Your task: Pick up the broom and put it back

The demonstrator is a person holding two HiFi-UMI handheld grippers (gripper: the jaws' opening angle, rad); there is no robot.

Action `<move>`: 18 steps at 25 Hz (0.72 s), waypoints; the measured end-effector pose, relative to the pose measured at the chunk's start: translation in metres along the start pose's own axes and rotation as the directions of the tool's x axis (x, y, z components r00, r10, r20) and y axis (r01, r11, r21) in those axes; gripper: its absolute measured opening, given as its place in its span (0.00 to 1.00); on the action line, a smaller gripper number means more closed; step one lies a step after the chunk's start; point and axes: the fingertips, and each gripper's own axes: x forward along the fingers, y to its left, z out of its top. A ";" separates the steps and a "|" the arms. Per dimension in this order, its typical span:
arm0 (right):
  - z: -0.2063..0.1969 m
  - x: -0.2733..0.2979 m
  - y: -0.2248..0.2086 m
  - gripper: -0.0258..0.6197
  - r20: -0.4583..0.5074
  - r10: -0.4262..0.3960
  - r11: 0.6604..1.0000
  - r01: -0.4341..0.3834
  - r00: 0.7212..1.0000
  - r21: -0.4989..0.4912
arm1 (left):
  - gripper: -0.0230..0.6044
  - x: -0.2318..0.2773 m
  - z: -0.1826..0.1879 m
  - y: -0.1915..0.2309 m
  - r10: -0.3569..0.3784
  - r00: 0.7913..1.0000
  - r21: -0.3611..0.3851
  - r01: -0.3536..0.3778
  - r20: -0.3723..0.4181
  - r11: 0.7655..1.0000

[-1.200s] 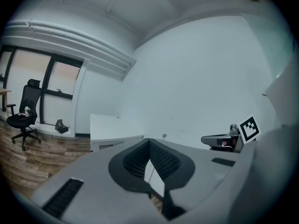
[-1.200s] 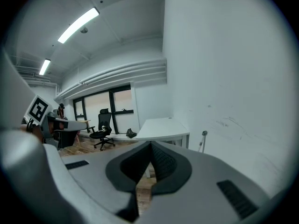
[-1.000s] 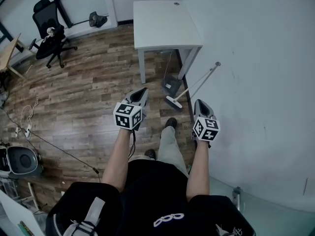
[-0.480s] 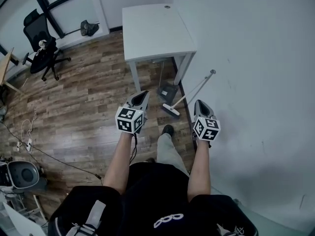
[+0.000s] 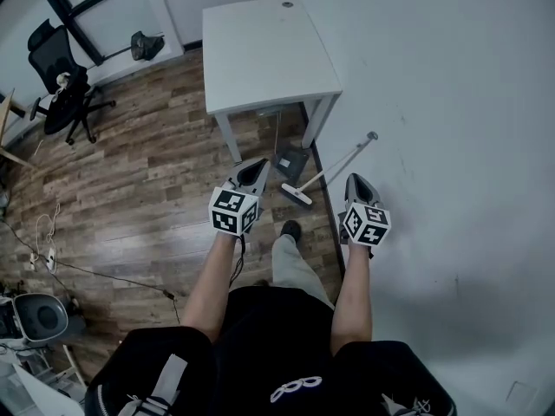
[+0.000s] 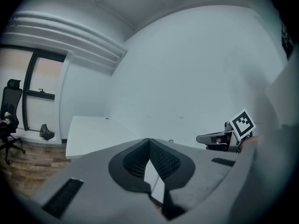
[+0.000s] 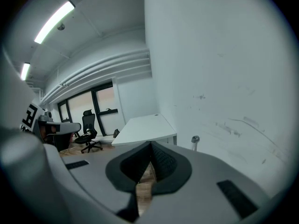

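Pale-handled broom [image 5: 335, 162] awaits pickup, left gripper [image 5: 253, 166] and right gripper [image 5: 357, 181] clenched empty short of it; grasping likely needs opened jaws.

The wooden floor [image 5: 147, 189] left of the white table [image 5: 260, 50] lies open, with the office chair [image 5: 62, 94] well apart at its far left edge and cables [image 5: 52, 232] along its left side. At the table's near right corner, its leg [image 5: 317, 124] and the dustpan [image 5: 290, 161] stand just beside the broom [image 5: 333, 165]. The broom slants against the wall [image 5: 451, 146], which closes the right side, leaving a narrow strip of floor.
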 end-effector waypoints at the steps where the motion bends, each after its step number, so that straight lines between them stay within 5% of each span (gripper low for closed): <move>1: 0.002 0.005 -0.003 0.08 -0.004 -0.002 1.000 0.002 1.000 0.002 | 0.05 0.007 0.001 0.002 -0.001 1.000 0.001 0.001 -0.004 1.000; 18: 0.024 0.075 -0.054 0.08 0.000 -0.004 0.999 0.004 1.000 0.049 | 0.05 0.097 0.002 -0.003 -0.036 0.998 0.023 0.038 -0.058 0.999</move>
